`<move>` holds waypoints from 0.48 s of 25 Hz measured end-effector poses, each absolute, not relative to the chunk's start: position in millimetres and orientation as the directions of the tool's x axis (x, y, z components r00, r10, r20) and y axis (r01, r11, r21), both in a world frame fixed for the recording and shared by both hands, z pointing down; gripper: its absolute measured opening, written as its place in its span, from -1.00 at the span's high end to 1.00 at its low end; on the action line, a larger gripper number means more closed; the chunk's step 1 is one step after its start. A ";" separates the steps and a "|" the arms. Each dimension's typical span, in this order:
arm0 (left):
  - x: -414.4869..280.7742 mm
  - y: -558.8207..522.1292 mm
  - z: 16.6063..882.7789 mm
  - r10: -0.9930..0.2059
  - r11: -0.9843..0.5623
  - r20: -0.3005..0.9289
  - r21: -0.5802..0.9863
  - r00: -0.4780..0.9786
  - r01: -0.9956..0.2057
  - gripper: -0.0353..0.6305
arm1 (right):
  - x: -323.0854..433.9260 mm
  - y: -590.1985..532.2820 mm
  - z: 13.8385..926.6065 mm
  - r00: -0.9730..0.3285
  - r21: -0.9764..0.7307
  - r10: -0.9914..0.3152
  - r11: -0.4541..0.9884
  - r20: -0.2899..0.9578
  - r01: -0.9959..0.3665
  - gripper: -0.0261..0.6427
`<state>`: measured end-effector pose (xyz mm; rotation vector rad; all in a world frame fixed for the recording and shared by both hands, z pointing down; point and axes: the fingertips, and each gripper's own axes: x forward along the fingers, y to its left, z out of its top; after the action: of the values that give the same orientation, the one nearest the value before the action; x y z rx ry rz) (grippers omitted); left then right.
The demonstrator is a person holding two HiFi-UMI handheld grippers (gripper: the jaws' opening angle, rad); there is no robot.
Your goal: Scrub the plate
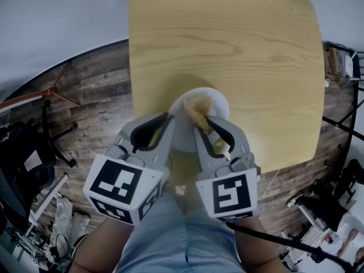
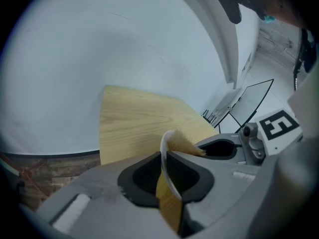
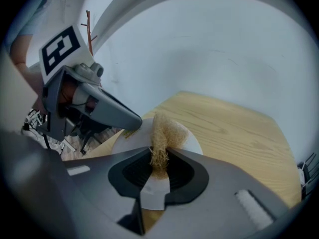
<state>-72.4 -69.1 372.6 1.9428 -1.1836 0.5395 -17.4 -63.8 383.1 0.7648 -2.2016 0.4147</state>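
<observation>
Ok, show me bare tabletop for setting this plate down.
Bare: the table beyond the plate, out to its far and side edges. Crowded: the near edge, with left gripper on plate, right gripper on scrubber.

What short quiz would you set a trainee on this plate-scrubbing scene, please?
1. What do the jaws of the right gripper hold?
A) a tan fibrous scrubber
B) a spoon
C) nothing
2. True or false: the left gripper is shut on the rim of the white plate.
3. Fill in: beyond the plate lies a light wooden ____.

Key: 1 A; 2 true; 3 table.
</observation>
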 end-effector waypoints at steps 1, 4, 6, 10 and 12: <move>-72.1 -68.6 373.2 -0.545 -0.262 0.690 0.399 0.476 -0.879 0.72 | -18.5 -59.7 383.3 -0.541 -0.062 -0.384 0.771 0.748 -0.633 0.71; -72.6 -67.4 376.4 -0.544 -0.256 0.692 0.401 0.474 -0.880 0.73 | -22.4 -47.2 385.8 -0.561 -0.086 -0.355 0.786 0.748 -0.612 0.71; -72.1 -67.9 377.3 -0.547 -0.251 0.693 0.399 0.469 -0.882 0.73 | -24.7 -38.7 387.0 -0.582 -0.098 -0.335 0.803 0.741 -0.587 0.71; -71.3 -69.3 376.5 -0.552 -0.254 0.695 0.386 0.461 -0.887 0.73 | -25.6 -20.3 389.9 -0.605 -0.116 -0.297 0.829 0.739 -0.547 0.71; -72.4 -69.5 376.0 -0.553 -0.258 0.696 0.380 0.458 -0.888 0.73 | -23.7 -12.0 392.5 -0.605 -0.127 -0.278 0.832 0.746 -0.539 0.71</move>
<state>-72.4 -69.5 376.0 1.9434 -1.2040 0.5564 -23.7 -12.0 392.5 0.5936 -2.2457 0.4409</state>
